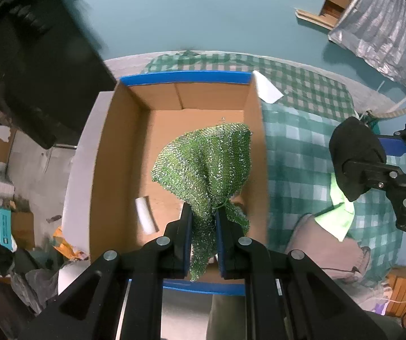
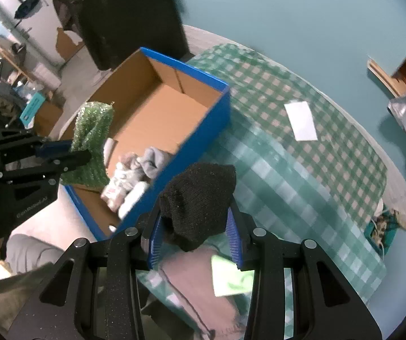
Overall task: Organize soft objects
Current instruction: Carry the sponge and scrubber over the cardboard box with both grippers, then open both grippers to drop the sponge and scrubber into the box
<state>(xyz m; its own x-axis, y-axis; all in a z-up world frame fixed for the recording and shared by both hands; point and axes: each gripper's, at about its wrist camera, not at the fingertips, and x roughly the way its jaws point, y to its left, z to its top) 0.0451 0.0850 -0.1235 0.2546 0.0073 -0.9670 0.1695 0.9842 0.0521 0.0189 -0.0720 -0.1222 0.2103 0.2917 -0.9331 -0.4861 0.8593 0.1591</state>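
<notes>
Dangling from the left gripper (image 1: 203, 212), a sparkly green mesh cloth (image 1: 205, 161) hangs over the open cardboard box (image 1: 109, 153); the jaws stand narrow, pinched on a bunched neck of the fabric, with the wider part drooping below them above the box floor and a tail of it trailing back between the fingers. In the right wrist view the same cloth (image 2: 92, 138) shows at the near left corner of the box, clamped by that gripper (image 2: 75, 153).

The right gripper (image 2: 194, 226) holds a black knitted item (image 2: 200, 198), perhaps a beanie or sock, with its blue-padded jaws partly apart and pressing on either side of the bundle. It sits above the green checked tablecloth (image 2: 302, 170), just beside the blue outer wall of the box (image 2: 203, 130). From the left wrist view the black bundle (image 1: 353, 155) appears to the right of the box, outside it.

Inside the box, at its near end, lie a few pale soft items (image 2: 135, 175), grey and white, bunched together; a white roll (image 1: 146, 215) rests against the floor near the left wall. On the cloth near the grippers lie a pinkish-grey garment (image 2: 197, 283) and a light green cloth (image 2: 231, 277) on top of it. A white sheet of paper (image 2: 300, 120) lies flat on the tablecloth, well apart from the box.
</notes>
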